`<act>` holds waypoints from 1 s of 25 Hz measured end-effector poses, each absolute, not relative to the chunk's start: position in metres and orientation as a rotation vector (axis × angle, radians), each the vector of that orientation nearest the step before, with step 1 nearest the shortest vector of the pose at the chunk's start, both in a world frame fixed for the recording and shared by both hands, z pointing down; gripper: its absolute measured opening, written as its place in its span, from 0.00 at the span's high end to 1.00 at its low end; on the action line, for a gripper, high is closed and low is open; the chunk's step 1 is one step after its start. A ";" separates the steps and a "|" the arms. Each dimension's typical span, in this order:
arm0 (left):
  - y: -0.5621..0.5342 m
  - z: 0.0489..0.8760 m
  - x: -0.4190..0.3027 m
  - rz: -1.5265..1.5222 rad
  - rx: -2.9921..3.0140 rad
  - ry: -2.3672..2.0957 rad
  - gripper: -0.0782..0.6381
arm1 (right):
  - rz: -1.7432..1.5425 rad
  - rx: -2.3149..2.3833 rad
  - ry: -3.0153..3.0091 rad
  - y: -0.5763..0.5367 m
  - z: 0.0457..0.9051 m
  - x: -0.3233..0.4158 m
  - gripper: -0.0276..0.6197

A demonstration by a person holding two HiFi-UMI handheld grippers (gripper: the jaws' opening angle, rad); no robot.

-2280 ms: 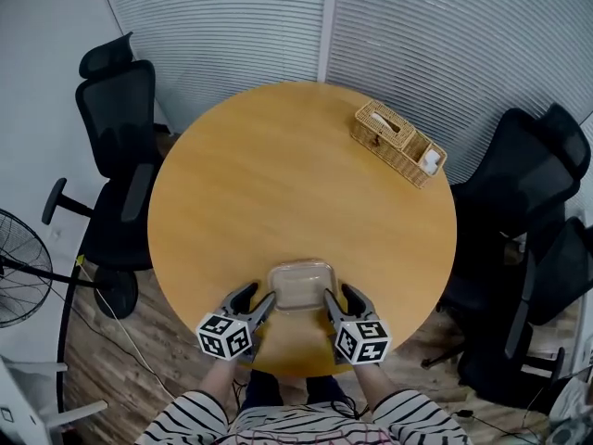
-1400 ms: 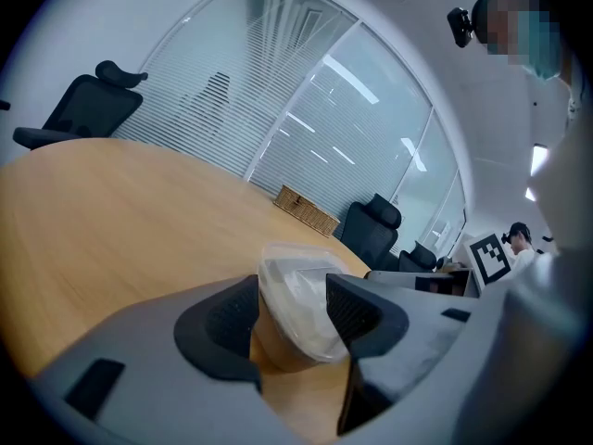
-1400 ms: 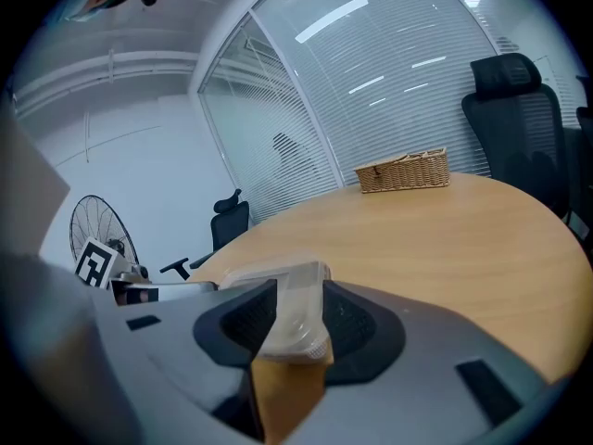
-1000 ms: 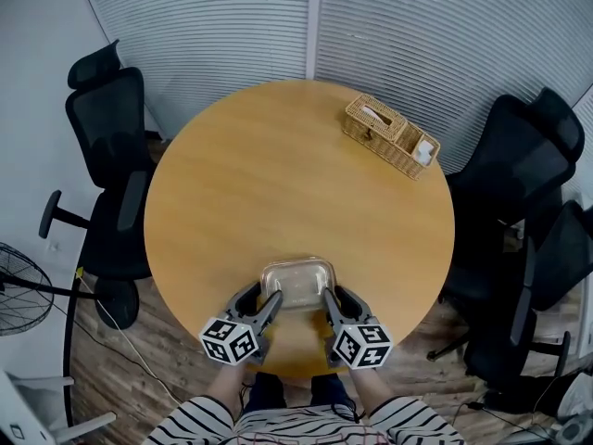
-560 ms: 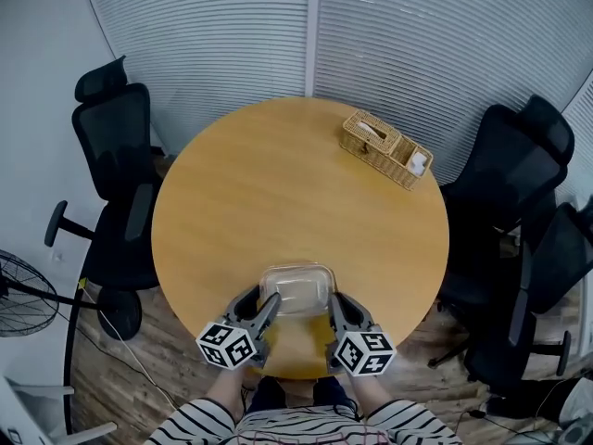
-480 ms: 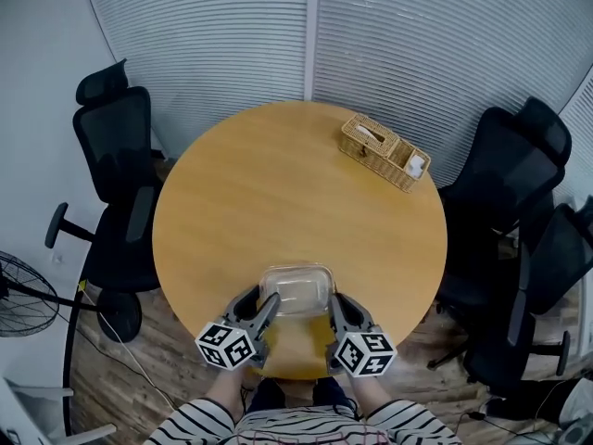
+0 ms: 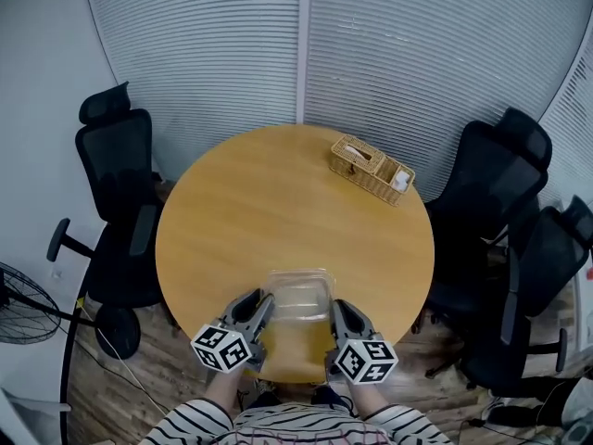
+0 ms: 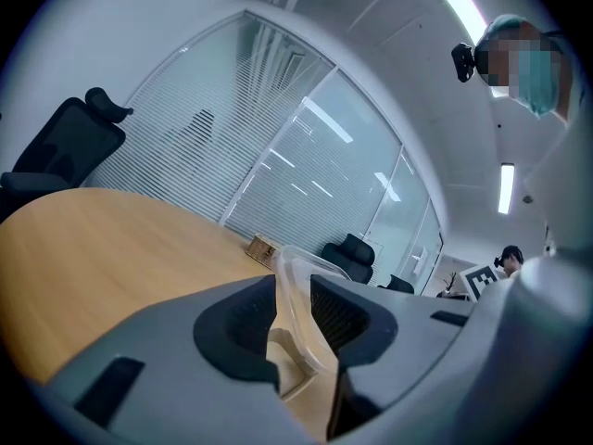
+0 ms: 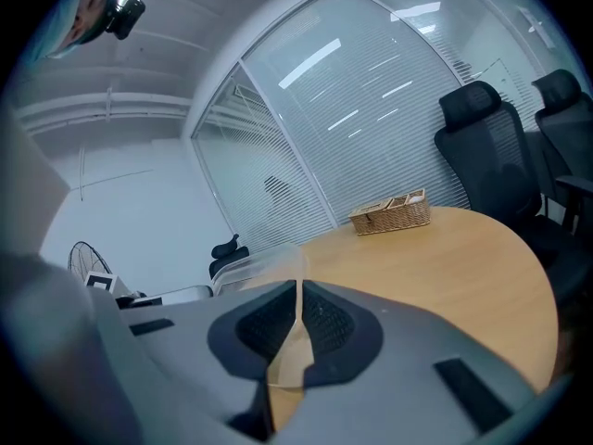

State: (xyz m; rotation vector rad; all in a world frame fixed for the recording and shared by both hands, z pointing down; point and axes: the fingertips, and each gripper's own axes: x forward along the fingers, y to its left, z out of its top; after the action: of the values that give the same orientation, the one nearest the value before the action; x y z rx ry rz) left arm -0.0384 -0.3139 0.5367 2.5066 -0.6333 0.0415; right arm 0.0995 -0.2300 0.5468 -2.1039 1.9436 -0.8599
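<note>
And up it comes: the clear rectangular plastic container [image 7: 298, 295] now hangs just above the near edge of the round wooden table [image 7: 278, 193], left gripper [image 7: 258, 308] and right gripper [image 7: 334, 312] fingers each clamped tight on a side wall.

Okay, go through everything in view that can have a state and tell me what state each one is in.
clear plastic container: looks empty, gripped on both sides over the near edge of the round table.
left gripper: jaws shut on the container's left wall.
right gripper: jaws shut on the container's right wall.
wicker basket: upright at the table's far side, untouched.
</note>
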 end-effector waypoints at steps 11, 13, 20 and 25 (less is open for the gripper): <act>-0.303 0.488 -0.039 -0.070 2.560 -0.532 0.76 | -0.709 -2.139 1.882 -0.211 0.498 0.095 0.89; -0.301 0.480 -0.042 -0.082 2.570 -0.520 0.76 | -0.695 -2.142 1.873 -0.209 0.492 0.092 0.89; -0.298 0.471 -0.050 -0.103 2.570 -0.478 0.77 | -0.662 -2.158 1.859 -0.204 0.481 0.083 0.90; -0.295 0.470 -0.060 -0.102 2.572 -0.471 0.77 | -0.649 -2.160 1.853 -0.202 0.479 0.074 0.90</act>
State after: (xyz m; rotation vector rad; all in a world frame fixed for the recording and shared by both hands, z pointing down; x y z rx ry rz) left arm -0.0602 -0.2949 0.4698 2.5718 -0.4713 -0.1020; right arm 0.0737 -0.2018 0.4789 -2.1605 1.8525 -0.6494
